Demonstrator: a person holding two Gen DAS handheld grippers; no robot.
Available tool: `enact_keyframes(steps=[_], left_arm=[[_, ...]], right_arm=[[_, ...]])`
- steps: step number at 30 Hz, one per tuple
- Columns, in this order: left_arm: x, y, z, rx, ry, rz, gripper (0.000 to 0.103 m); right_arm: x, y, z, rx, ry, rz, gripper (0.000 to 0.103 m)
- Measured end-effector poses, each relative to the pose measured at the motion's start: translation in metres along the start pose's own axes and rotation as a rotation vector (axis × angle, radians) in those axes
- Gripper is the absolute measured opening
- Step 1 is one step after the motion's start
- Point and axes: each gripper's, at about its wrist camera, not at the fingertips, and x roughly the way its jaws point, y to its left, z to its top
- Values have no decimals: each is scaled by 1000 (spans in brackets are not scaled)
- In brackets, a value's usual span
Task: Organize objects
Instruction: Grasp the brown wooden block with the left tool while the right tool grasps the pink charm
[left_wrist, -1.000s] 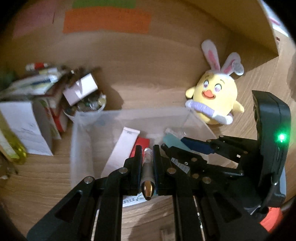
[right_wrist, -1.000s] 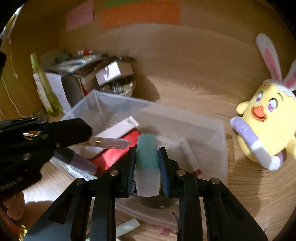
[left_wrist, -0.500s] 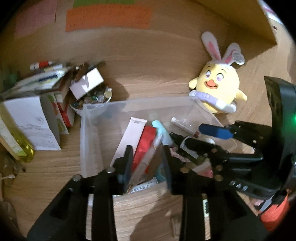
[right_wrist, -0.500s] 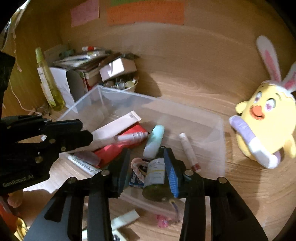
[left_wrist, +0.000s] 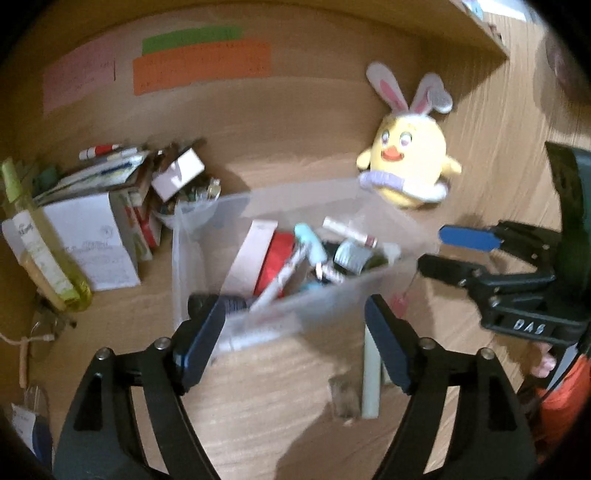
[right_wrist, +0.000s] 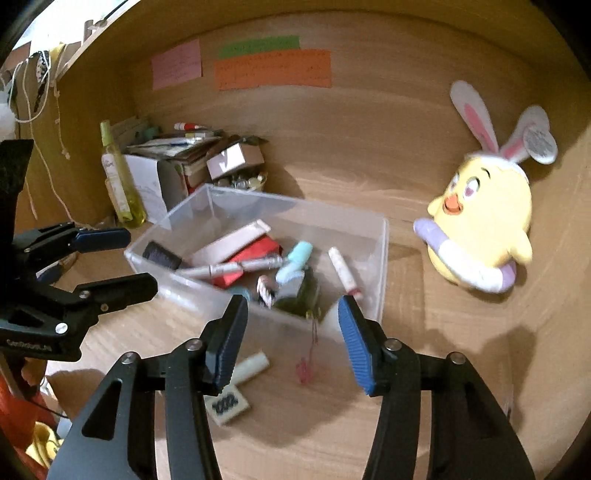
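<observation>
A clear plastic bin (right_wrist: 295, 202) on the wooden desk holds a white box, a red box, a silver pen (right_wrist: 236, 266), a teal tube (right_wrist: 295, 258) and other small items. My left gripper (left_wrist: 291, 325) hovers just before the bin's (left_wrist: 192, 236) near wall, its jaws opening with nothing between them. It shows at the left of the right wrist view (right_wrist: 122, 264). My right gripper (right_wrist: 291, 332) also hangs short of the bin, jaws opening and empty. Outside the bin lie a pale tube (right_wrist: 251, 367) and a small patterned piece (right_wrist: 227, 404).
A yellow plush chick with rabbit ears (right_wrist: 484, 221) leans on the back wall at the right. Left of the bin stand a stack of boxes and papers (right_wrist: 177, 158), a bowl of small things and a yellow-green bottle (right_wrist: 118, 177). A pink trinket (right_wrist: 306, 369) lies near the tube.
The left gripper let go of the pen and the right let go of the teal tube; both now lie in the bin. Both grippers opened and drew back from the bin.
</observation>
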Motion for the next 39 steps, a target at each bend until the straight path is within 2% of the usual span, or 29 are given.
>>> enact_keyframes(steps=[5,11,19,27,33,39], left_arm=[[10,0,-29,-14,67,-5,78],[24,-1,-57,-34,147,-26,78],[32,-6,-74,-50,198,-71,75],[38,-15,-75,-34,213,-96,51],[41,-23,-70,-10,218,-98,46],[48,-31,-69,19,231,-88,46]], right_arm=[[11,-3,-28,26,51,-12,47],[44,-8,-42,60,127,-21,46],[70,-9,-43,68,181,-20,12],[53,-4,-44,42,133,-38,9],[28,-7,-39,51,68,-46,9],[6,-9,-27,49,4,-50,9]])
